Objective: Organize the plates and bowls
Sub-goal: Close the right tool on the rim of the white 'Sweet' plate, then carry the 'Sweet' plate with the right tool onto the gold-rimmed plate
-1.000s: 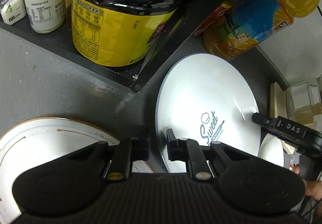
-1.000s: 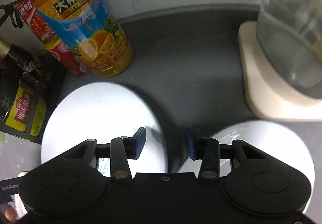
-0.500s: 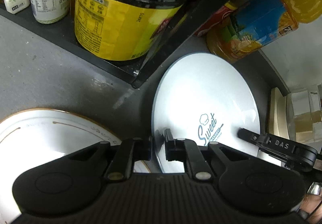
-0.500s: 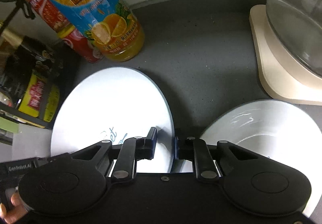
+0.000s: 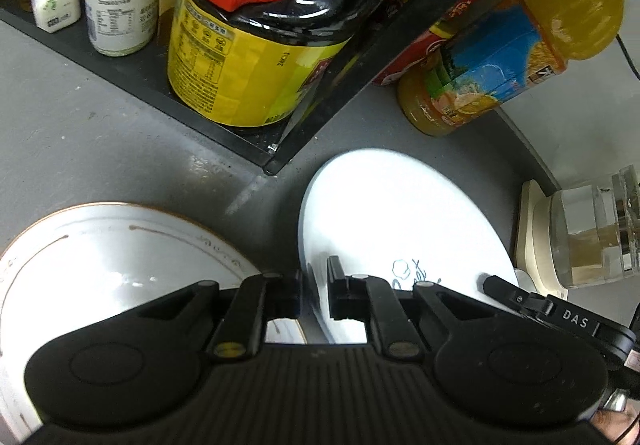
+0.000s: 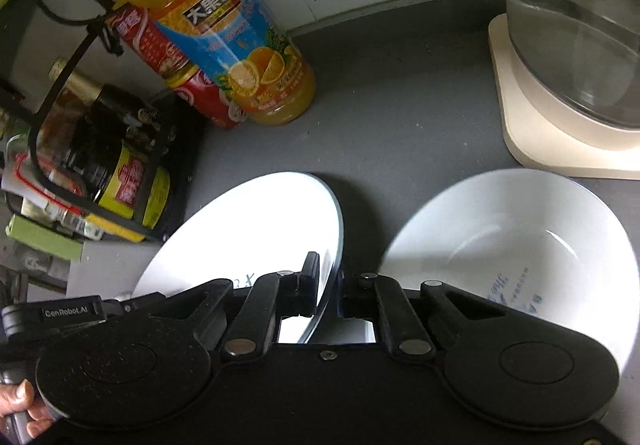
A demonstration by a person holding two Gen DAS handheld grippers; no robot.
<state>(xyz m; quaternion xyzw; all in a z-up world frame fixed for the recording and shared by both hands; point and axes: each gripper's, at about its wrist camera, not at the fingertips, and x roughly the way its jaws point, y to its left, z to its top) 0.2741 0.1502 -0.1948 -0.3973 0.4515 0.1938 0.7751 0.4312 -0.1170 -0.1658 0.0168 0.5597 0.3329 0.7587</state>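
The round, glossy white plate [image 6: 256, 229] has tipped up off the grey table [image 6: 400, 93] since earlier. Both the left hand-held gripper [image 5: 314, 291] and right hand-held gripper [image 6: 328, 287] are clamped on its thin rim.

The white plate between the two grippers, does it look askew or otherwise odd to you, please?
Yes. The white plate is tilted up off the grey counter, gripped on opposite rims by the left gripper and right gripper. It shows no crack or spill.

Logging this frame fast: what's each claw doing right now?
Left claw: shut on the near-left rim of the white plate.
Right claw: shut on the same plate's right rim.
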